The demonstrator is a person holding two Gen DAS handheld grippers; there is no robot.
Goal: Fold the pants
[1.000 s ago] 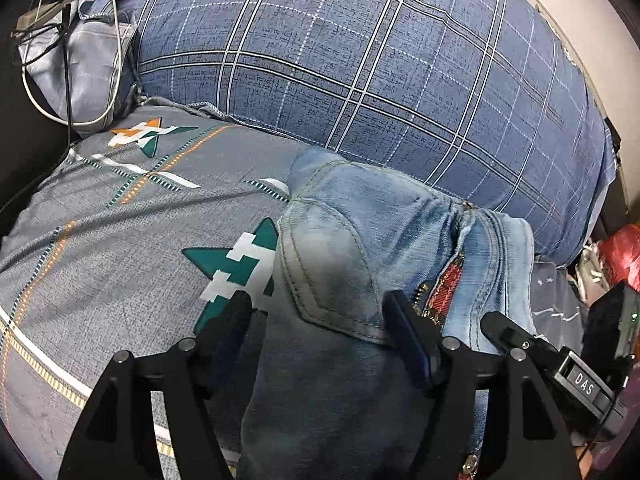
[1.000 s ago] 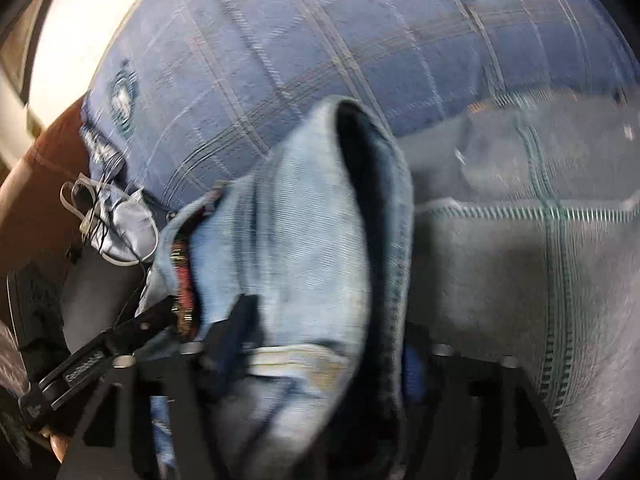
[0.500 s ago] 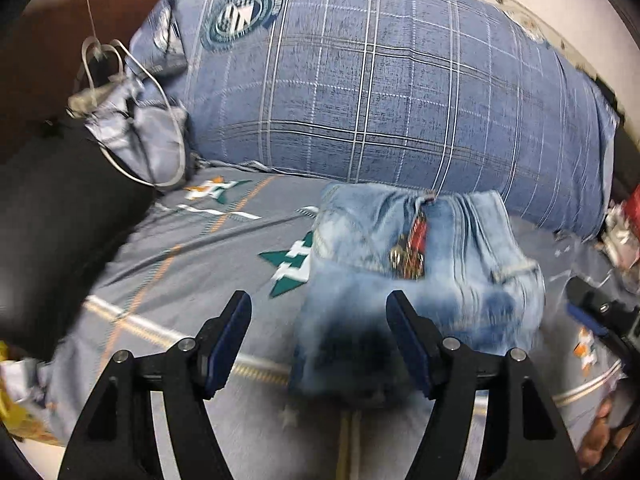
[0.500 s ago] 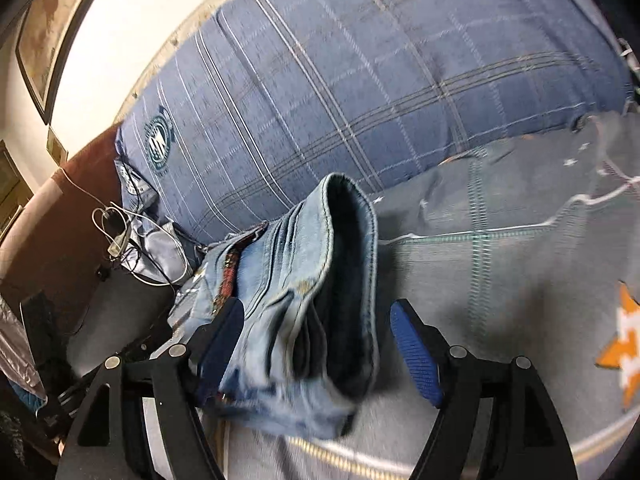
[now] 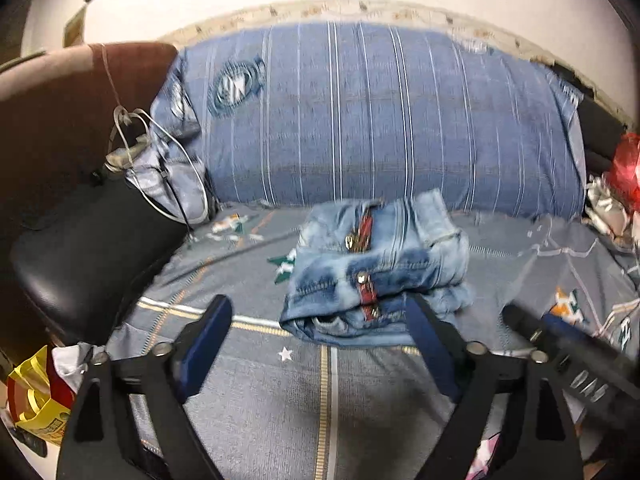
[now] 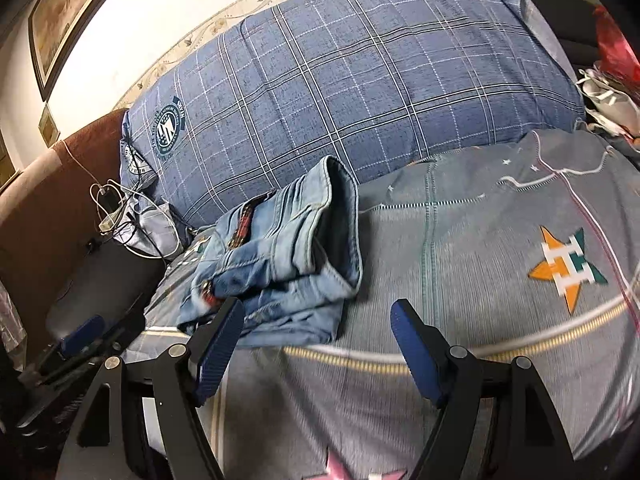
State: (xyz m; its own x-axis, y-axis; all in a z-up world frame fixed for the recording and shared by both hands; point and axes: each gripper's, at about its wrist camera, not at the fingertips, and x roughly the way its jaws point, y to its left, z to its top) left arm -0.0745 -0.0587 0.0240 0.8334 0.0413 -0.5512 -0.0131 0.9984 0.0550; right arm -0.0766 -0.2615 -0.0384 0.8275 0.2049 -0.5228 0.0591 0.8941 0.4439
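Pants (image 5: pixel 380 268): light-blue denim, folded into a compact stack, lying on the grey patterned bed cover (image 5: pixel 256 408) just in front of the big blue plaid pillow (image 5: pixel 380 120). Waistband, zip and red trim (image 5: pixel 366 224) facing up on top; several layers visible at the near edge, a little uneven, with a lower layer poking out on the right side.

Left tongs (image 5: pixel 320 348) spread wide, grasping nothing, hovering short of the stack's near edge. Right tongs (image 6: pixel 320 348) likewise released and empty, off to the stack's near right corner, above bare bed cover (image 6: pixel 480 280). No denim between either pair of fingers.

Seen from the right wrist: pants (image 6: pixel 280 256) with one cuff or hem end standing up and curling open at the far right, not pressed flat.

Step in hand, by judgement: folding essentially finished, bundle let go and both tools clear of it. Little left beyond tidying.

Next move, if any: flattening that raised end and squaring the protruding lower layer. Calls for a low, gentle approach from the near side, pressing or nudging rather than pinching, since a grab at one layer could drag the stack open again.

Off to the left, a dark seat (image 5: pixel 92 256) with a white cable (image 5: pixel 168 168); clutter at the far right edge, too blurred to name.
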